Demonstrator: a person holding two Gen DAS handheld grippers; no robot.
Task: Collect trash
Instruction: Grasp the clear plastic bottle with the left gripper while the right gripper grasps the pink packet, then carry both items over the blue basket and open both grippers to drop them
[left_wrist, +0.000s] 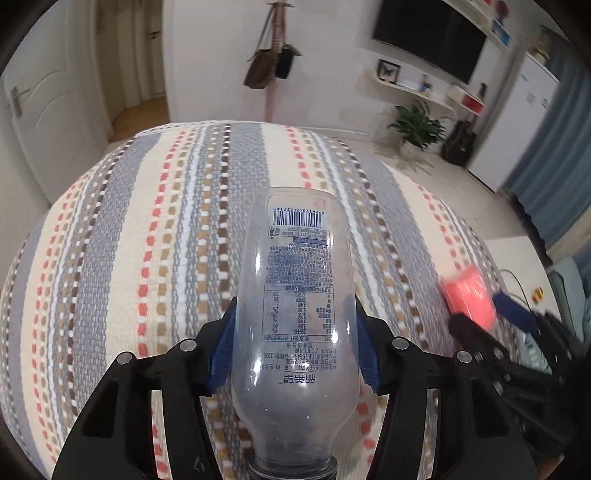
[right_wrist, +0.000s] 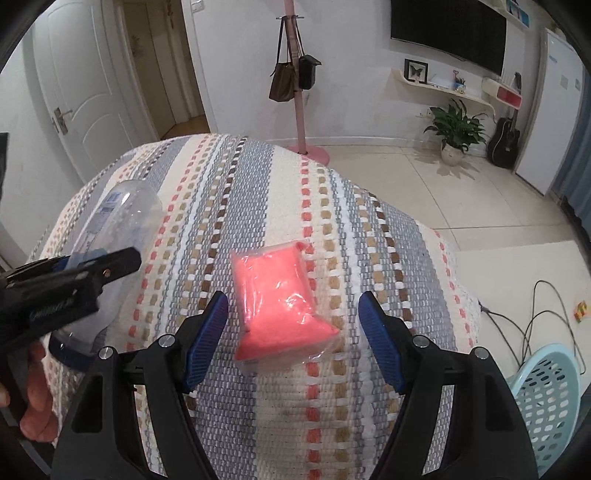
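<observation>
Left claw (left_wrist: 295, 354): blue pads against both sides of a clear empty bottle (left_wrist: 295, 295) lying on the striped cloth (left_wrist: 129, 240), neck toward the camera. Right claw (right_wrist: 293, 339): spread wide, nothing gripped; a pink packet (right_wrist: 277, 306) lies between its fingers, untouched.

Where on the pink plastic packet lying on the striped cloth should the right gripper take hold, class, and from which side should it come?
Grip the pink packet across its narrow middle, coming from above. It lies flat on the striped cloth, long axis pointing away, and the right gripper already straddles it with open jaws, one beside each long edge.
</observation>
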